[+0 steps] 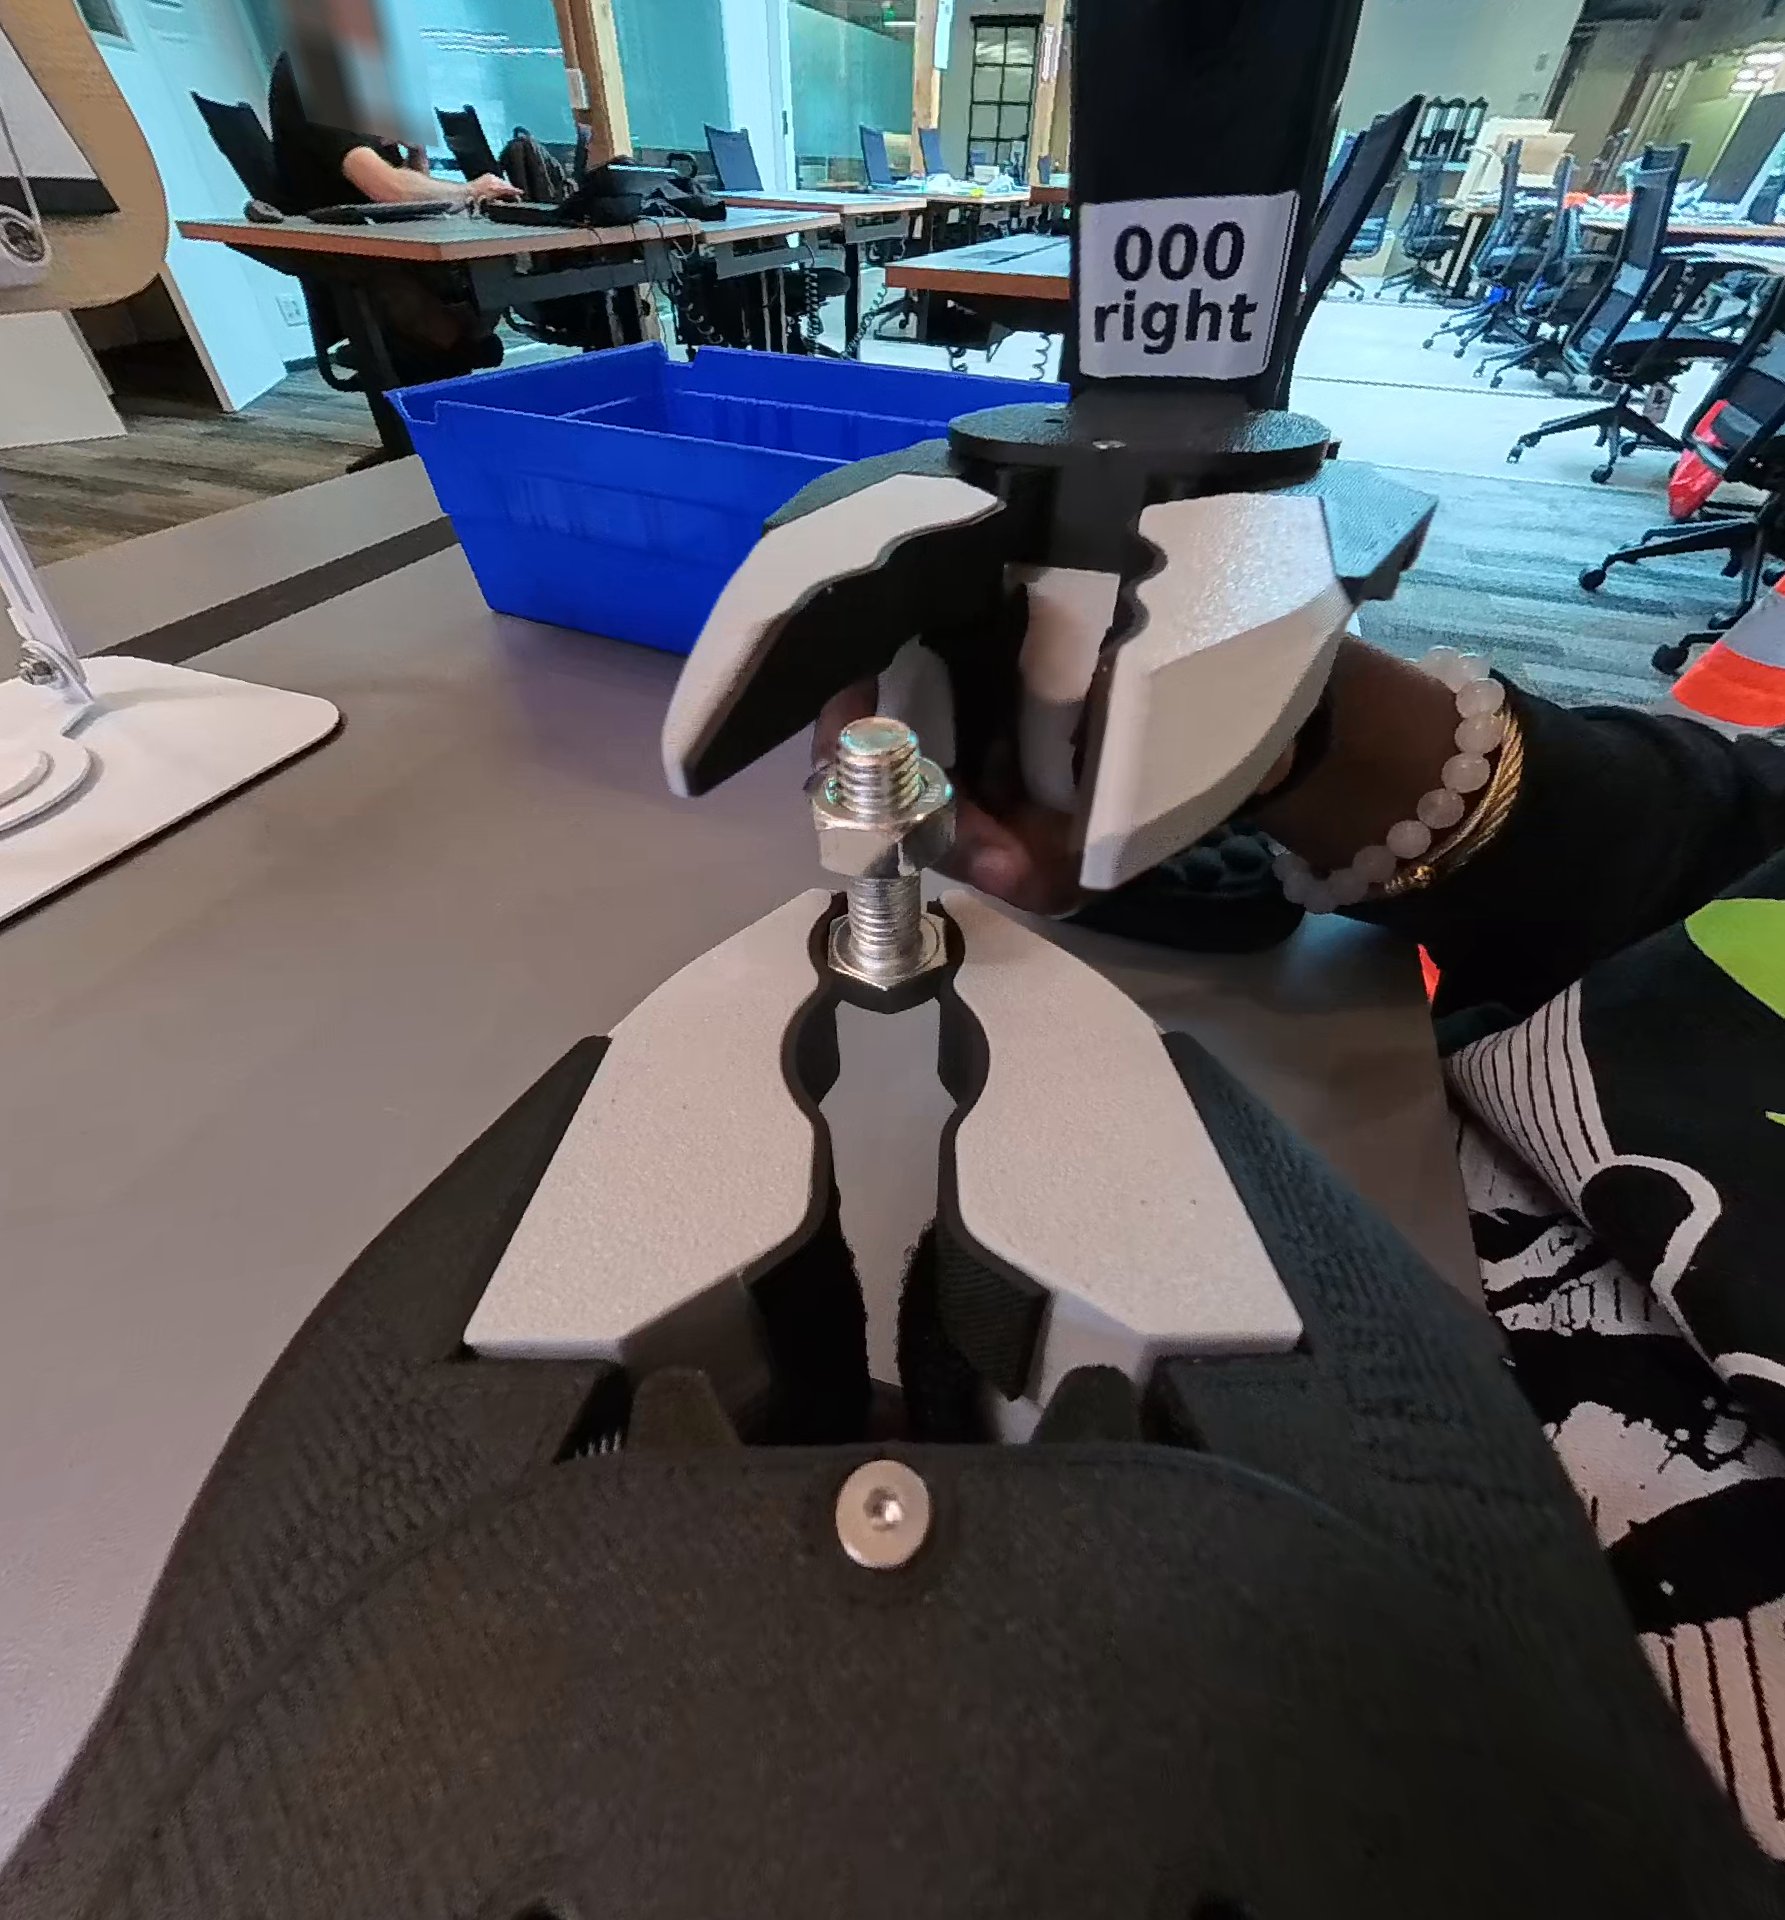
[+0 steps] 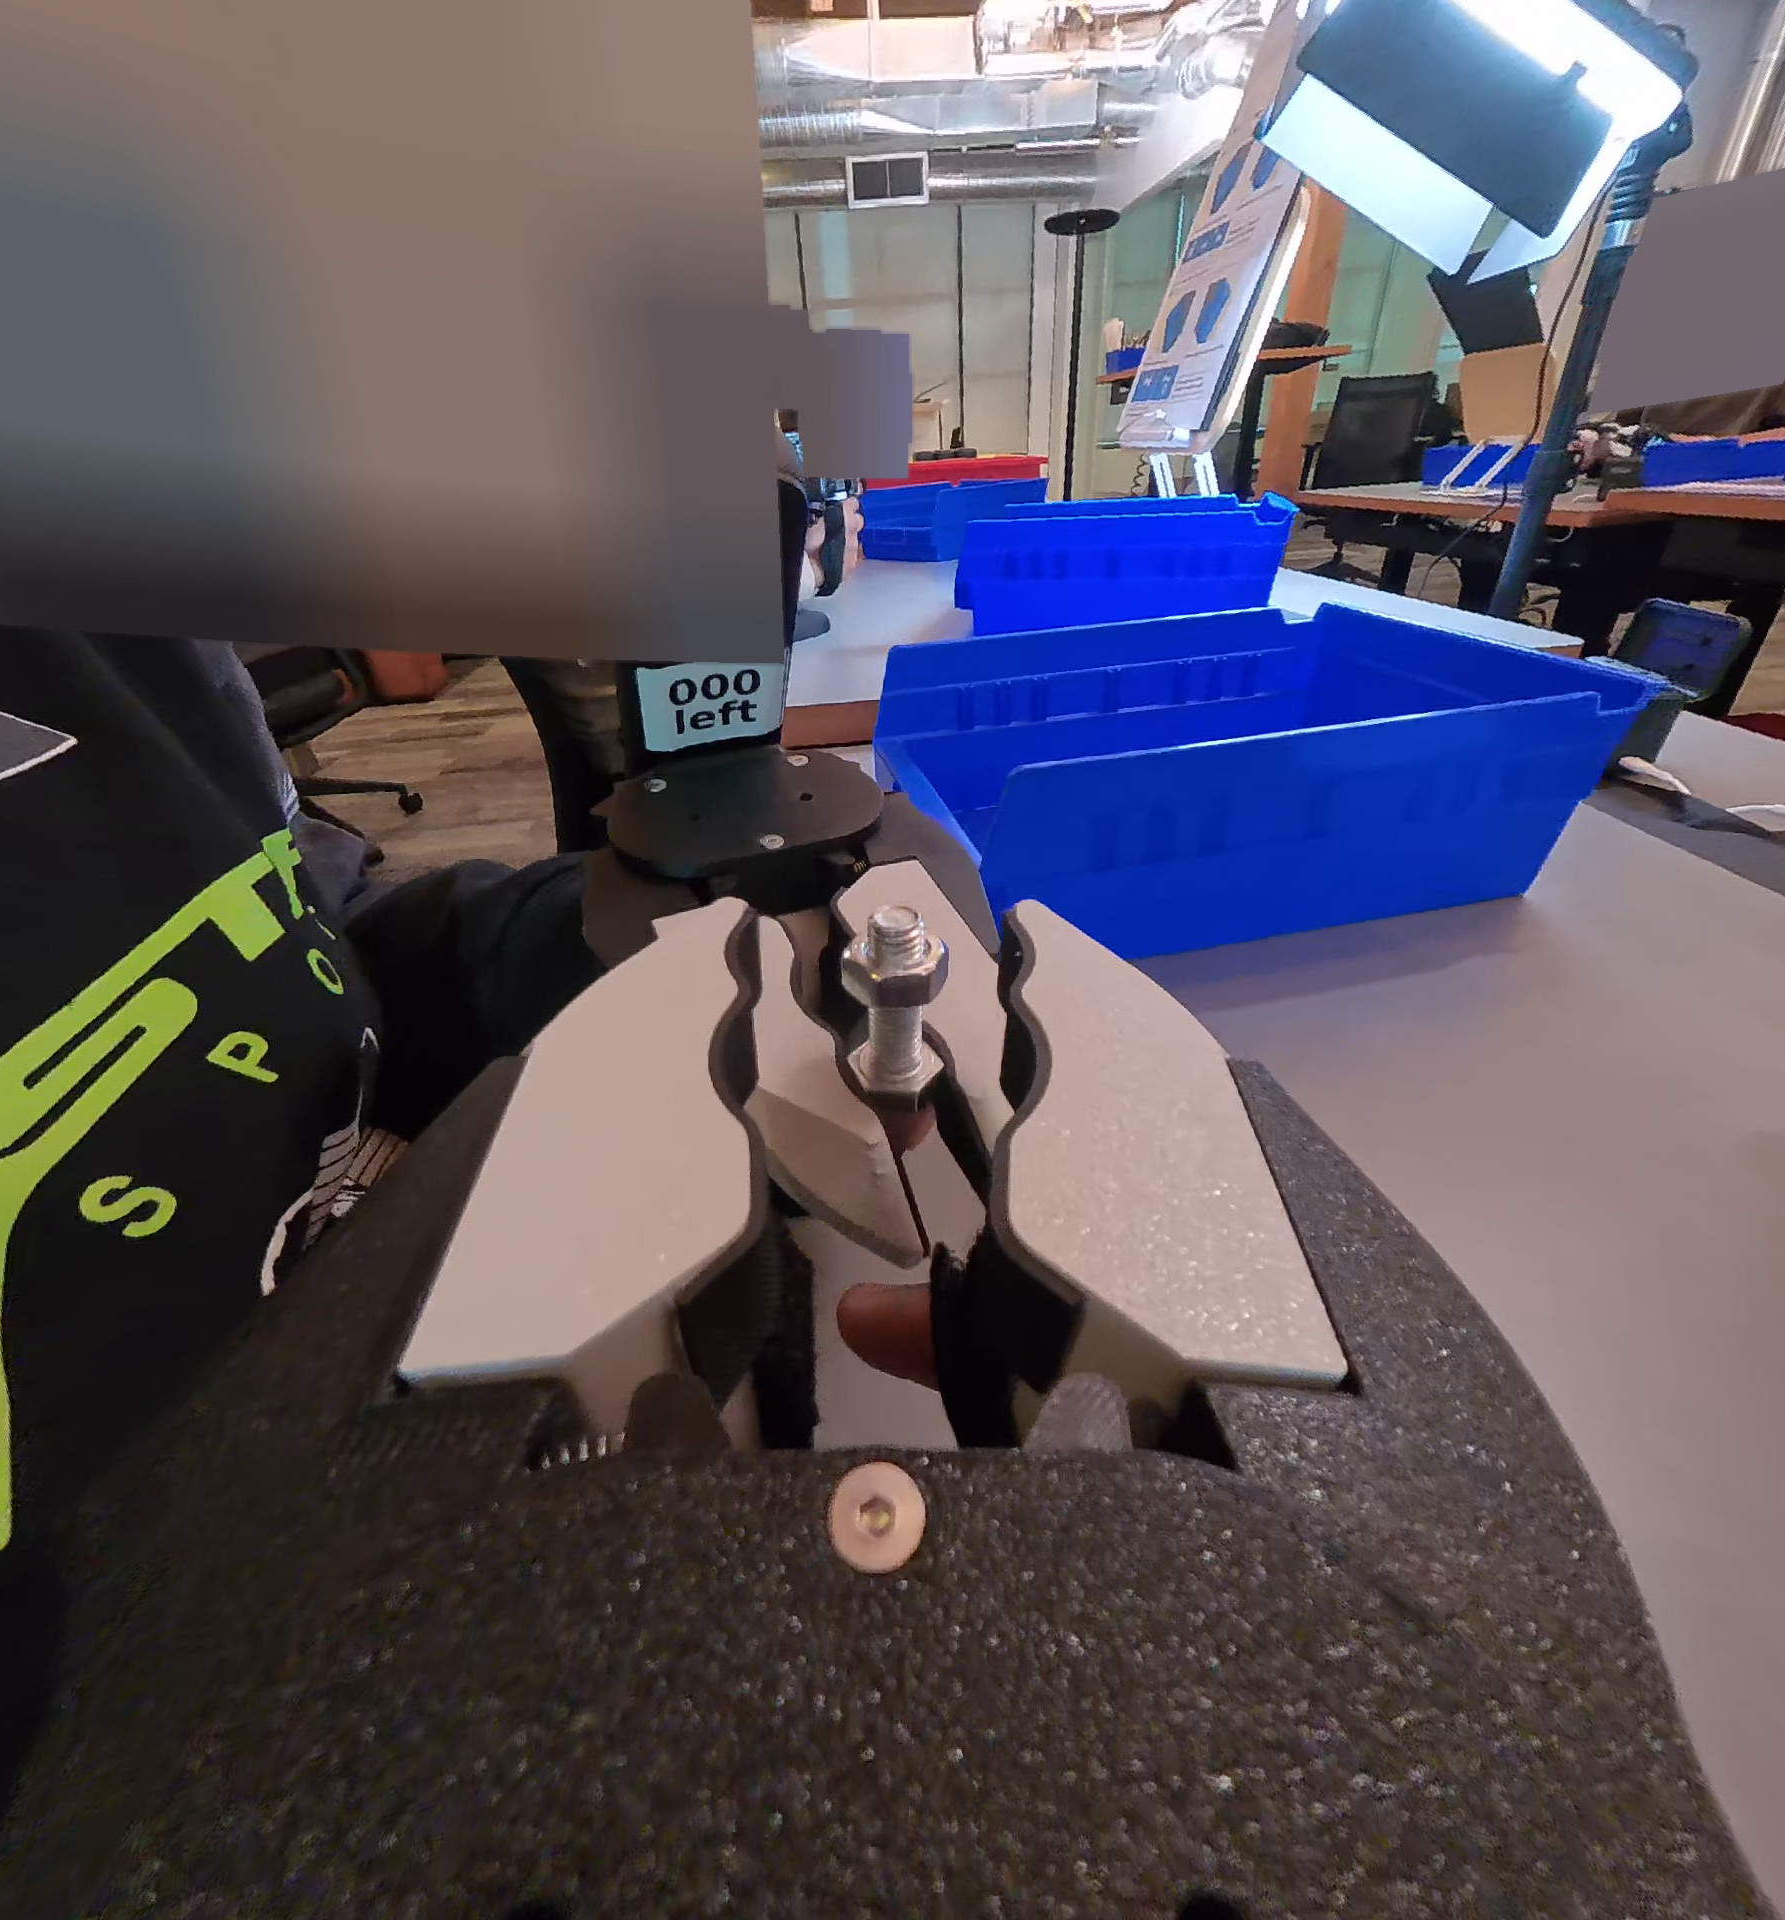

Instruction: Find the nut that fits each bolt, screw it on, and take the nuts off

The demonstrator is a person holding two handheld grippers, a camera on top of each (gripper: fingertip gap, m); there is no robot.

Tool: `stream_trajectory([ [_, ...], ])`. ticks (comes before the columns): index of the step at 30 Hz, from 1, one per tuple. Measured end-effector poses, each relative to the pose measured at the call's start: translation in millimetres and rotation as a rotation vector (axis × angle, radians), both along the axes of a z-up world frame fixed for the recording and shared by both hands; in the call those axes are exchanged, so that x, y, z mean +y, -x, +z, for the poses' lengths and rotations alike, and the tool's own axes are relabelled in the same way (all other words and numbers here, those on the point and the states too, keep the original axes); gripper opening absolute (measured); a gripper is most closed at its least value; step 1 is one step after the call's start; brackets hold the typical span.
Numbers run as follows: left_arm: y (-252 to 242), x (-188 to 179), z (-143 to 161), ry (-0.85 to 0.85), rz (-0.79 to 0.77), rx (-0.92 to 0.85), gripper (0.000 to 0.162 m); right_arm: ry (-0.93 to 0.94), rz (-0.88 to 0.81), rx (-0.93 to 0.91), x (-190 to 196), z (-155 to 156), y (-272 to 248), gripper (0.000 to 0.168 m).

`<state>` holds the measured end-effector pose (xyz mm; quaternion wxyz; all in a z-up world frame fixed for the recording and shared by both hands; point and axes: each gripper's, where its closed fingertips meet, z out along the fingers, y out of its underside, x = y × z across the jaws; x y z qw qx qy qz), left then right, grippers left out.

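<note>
A silver bolt (image 1: 880,914) stands upright, thread end up, with a silver hex nut (image 1: 883,821) screwed on near its top. My left gripper (image 1: 883,920) is shut on the bolt's hex head (image 1: 883,961) just above the grey table (image 1: 348,1039). My right gripper (image 1: 898,821) comes from the far side, open, with one finger on each side of the nut and apart from it. In the right wrist view the nut (image 2: 893,966) and bolt (image 2: 893,1034) sit between my right gripper's (image 2: 880,914) spread fingers, and the left gripper (image 2: 903,1174) grips the bolt head from the opposite side.
A blue bin (image 1: 607,499) stands on the table behind the bolt; it also shows in the right wrist view (image 2: 1262,800), with more blue bins (image 2: 1116,561) farther back. A white lamp base (image 1: 88,748) sits at the left. The person's body is at the table edge. Some 6 cm of space lies between my two pairs of fingers.
</note>
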<state>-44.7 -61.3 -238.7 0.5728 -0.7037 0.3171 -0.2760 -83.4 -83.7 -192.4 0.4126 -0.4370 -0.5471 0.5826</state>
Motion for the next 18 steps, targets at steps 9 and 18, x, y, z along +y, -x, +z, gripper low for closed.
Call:
stream_trajectory([
  [9, 2.1, 1.3, 1.3, 0.002, 0.015, -0.014, 0.015, 0.012, 0.010, -0.018, 0.6, -1.0, -11.3, 0.030],
  [18, 1.3, 0.9, 0.8, 0.002, 0.011, -0.009, 0.015, 0.030, -0.018, 0.025, 7.0, 5.2, -12.2, 0.034],
])
